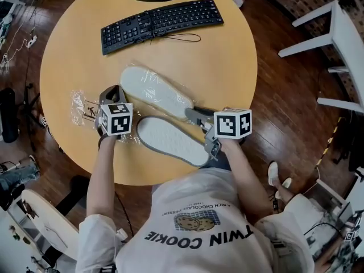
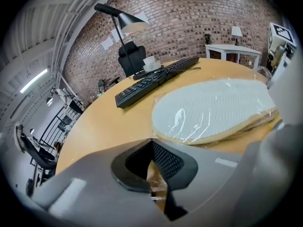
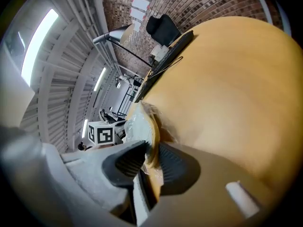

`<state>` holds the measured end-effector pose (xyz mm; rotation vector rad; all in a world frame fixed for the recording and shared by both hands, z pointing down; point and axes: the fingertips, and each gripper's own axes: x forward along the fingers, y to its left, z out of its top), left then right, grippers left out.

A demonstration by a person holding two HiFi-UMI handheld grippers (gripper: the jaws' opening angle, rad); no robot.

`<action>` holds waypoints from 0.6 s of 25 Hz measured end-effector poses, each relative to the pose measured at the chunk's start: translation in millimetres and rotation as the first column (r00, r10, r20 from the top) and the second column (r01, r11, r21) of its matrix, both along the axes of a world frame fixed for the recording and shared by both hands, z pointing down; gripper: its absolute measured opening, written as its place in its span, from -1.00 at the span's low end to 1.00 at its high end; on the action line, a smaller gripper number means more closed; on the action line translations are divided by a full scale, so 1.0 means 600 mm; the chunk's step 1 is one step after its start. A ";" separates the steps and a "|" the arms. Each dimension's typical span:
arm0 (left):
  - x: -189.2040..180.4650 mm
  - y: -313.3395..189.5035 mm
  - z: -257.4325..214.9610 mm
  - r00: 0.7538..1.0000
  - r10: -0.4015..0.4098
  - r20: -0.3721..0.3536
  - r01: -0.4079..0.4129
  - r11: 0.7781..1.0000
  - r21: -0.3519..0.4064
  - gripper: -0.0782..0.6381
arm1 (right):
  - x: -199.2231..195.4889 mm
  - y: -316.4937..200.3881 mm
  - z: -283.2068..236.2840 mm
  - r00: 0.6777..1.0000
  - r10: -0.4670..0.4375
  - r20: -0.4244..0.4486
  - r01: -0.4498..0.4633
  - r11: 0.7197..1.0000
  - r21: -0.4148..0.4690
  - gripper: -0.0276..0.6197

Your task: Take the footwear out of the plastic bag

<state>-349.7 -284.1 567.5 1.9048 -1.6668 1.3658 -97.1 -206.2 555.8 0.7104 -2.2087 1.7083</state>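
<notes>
Two slippers lie sole-up on the round worktop (image 1: 216, 56), in front of a keyboard (image 1: 162, 23). The far slipper (image 1: 156, 90) is wrapped in the clear plastic bag (image 1: 85, 108), whose crinkled film runs off to the left beyond it. The near slipper (image 1: 170, 141) lies just beside it at the worktop's edge and looks free of film, though that is hard to be sure of.

The left claw (image 2: 152, 143) is closed on a thin fold of the bag's film, with nothing thicker between its pads. It pins that end down, most likely as an anchor so the bag cannot slide along with the footwear. The right claw (image 3: 150, 157) is clamped on the right-hand end of the far slipper, its pads on either side of the thin sole edge, with film bunched around the spot. Whether it grips bare slipper or slipper through plastic I cannot tell. Holding opposite ends like this sets up a pull apart, slipper one way and bag the other.

The left claw slopes steeply down onto the worktop. The right claw lies flatter and is rolled over, so that its pads stand across the edge of the sole. Both forearms reach in from the near edge.
</notes>
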 end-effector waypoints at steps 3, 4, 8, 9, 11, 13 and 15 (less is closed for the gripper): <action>-0.006 -0.005 0.000 0.999 -0.030 -0.014 0.030 1.000 -0.006 -0.78 | 0.009 0.005 -0.007 0.998 0.035 0.053 -0.035 0.999 -0.016 -0.68; -0.007 -0.007 0.001 0.999 -0.035 -0.014 0.035 0.999 -0.009 -0.78 | 0.015 0.008 -0.009 0.997 0.039 0.062 -0.038 0.999 -0.017 -0.68; -0.006 -0.008 0.002 0.999 -0.034 0.003 0.034 0.999 -0.008 -0.78 | 0.039 0.022 -0.017 0.995 0.048 0.090 -0.046 0.999 -0.020 -0.69; -0.006 -0.007 0.002 0.999 -0.036 0.004 0.036 0.999 -0.007 -0.78 | 0.045 0.027 -0.019 0.994 0.049 0.097 -0.048 0.999 -0.021 -0.69; -0.005 -0.007 0.002 0.999 -0.042 0.003 0.042 0.999 -0.008 -0.78 | 0.054 0.038 -0.024 0.993 0.048 0.110 -0.046 0.999 -0.022 -0.69; -0.008 -0.006 0.001 0.999 -0.047 0.004 0.047 0.999 -0.009 -0.78 | 0.059 0.050 -0.027 0.991 0.048 0.122 -0.046 0.999 -0.023 -0.70; -0.010 -0.005 0.001 0.999 -0.050 0.008 0.050 0.999 -0.009 -0.78 | 0.064 0.058 -0.030 0.989 0.055 0.136 -0.053 0.998 -0.021 -0.70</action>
